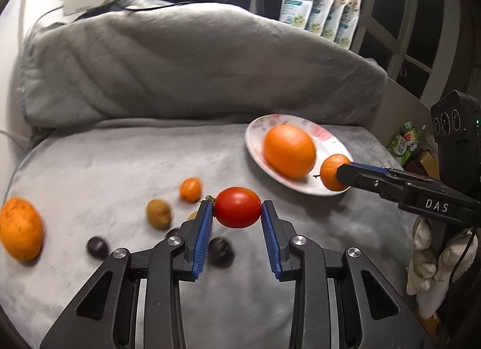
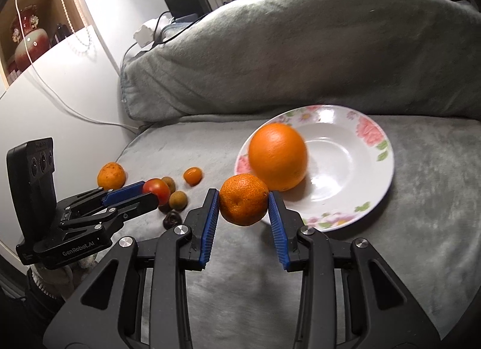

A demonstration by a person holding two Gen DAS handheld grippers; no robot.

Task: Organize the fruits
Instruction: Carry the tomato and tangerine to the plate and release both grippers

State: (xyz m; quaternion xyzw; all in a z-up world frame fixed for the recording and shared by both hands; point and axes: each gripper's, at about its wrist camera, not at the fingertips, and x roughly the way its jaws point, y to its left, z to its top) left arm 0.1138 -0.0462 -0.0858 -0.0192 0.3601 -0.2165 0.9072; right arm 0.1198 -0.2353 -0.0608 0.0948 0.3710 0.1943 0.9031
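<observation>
My left gripper (image 1: 237, 207) is shut on a red tomato (image 1: 238, 207) and holds it above the grey blanket; it also shows in the right wrist view (image 2: 150, 191). My right gripper (image 2: 243, 200) is shut on a small mandarin (image 2: 244, 199) at the near rim of the floral plate (image 2: 360, 168), and shows in the left wrist view (image 1: 342, 173). A large orange (image 2: 278, 156) lies in the plate. On the blanket lie another orange (image 1: 19, 228), a kumquat (image 1: 190, 189), a brown longan (image 1: 158, 213) and dark chestnuts (image 1: 97, 247).
A rolled grey blanket (image 1: 180, 63) rises behind the fruit. Refill pouches (image 1: 318, 9) stand at the back by a window. A white wall and cable (image 2: 60, 99) are on the left. A cloth glove (image 1: 436, 264) hangs at the right.
</observation>
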